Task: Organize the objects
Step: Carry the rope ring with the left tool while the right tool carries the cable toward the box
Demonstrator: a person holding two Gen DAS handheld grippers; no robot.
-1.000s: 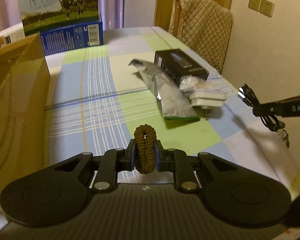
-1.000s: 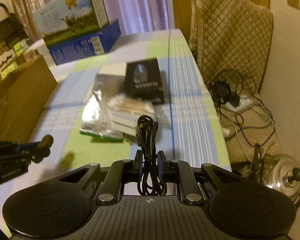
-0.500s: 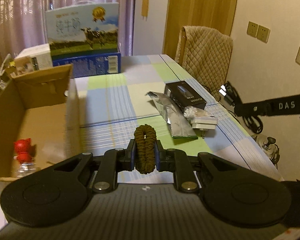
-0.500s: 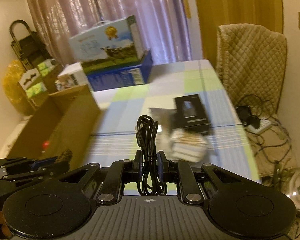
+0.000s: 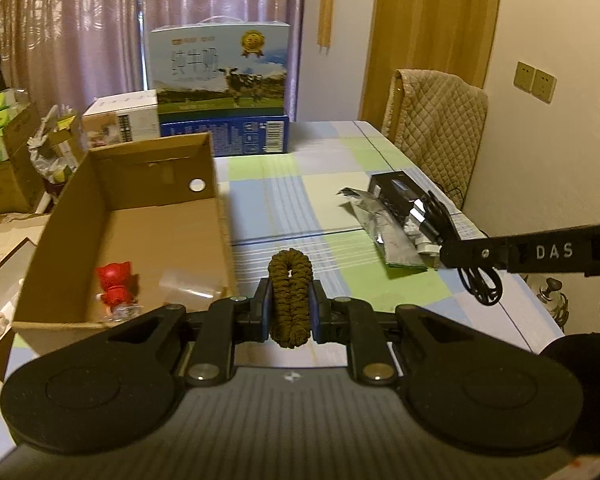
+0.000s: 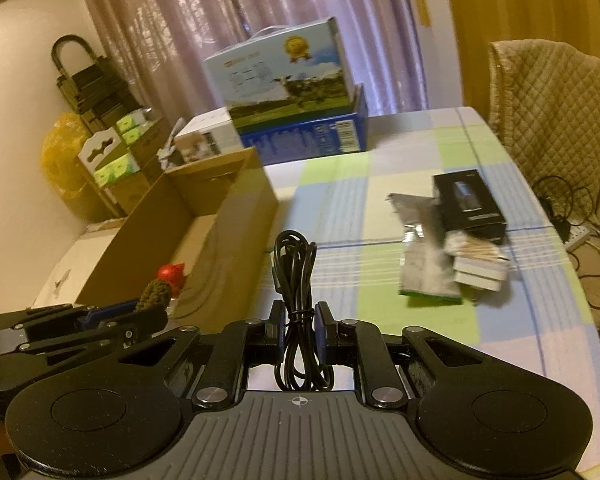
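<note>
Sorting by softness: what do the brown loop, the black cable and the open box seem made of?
Brown loop: apparently braided cord or fabric, matte, knobbly weave. Black cable: likely rubbery plastic, smooth, slight sheen. Open box: corrugated cardboard, dull brown, raw flaps.

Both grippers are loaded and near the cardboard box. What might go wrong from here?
The bundled black cable hangs loose from the right gripper; a loop may snag the cardboard box wall. The braided cord dropped by the left gripper might topple the red figurine.
</note>
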